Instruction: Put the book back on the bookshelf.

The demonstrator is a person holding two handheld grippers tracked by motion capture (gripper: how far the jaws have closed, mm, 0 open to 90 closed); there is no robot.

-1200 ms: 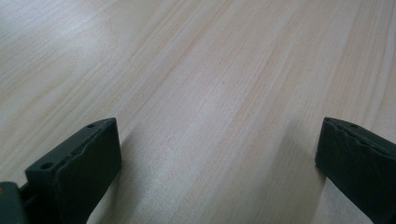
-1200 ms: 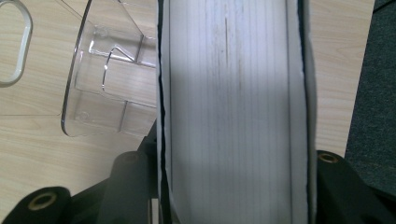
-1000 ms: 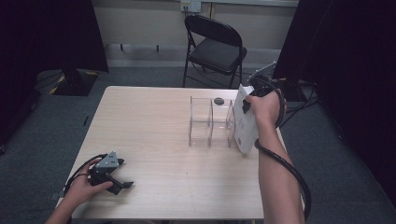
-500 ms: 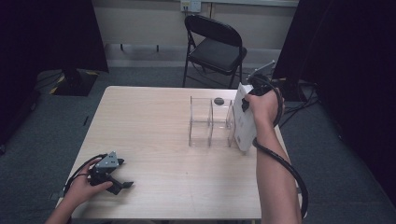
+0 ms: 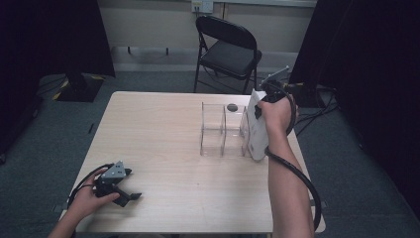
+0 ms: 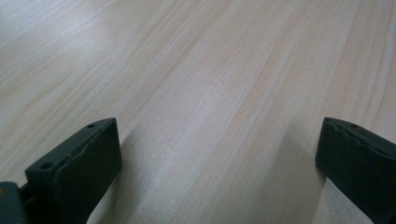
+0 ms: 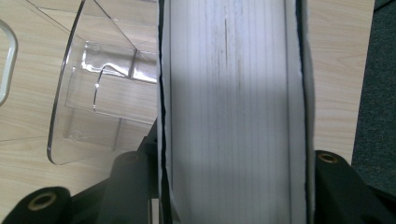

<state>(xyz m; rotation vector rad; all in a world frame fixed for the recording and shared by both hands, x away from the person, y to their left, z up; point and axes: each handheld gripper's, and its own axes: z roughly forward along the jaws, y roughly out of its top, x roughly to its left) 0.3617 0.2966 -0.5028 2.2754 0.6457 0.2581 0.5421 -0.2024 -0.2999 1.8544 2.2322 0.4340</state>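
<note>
The left gripper (image 6: 217, 163) has its two black jaws rising from the lower corners of the frame, one at the lower left and one at the lower right, set wide apart. Between and beyond them, pale wooden table (image 6: 224, 79) runs to the top edge, its grain slanting toward the upper right.

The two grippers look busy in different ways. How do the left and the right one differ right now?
The left gripper rests low on the table near its front left corner, while the right gripper is raised at the clear acrylic rack. The left one's jaws stand wide open over bare wood; the right one's jaws clamp a white book by its page edges. Both are hand-held and trail a black cable.
</note>
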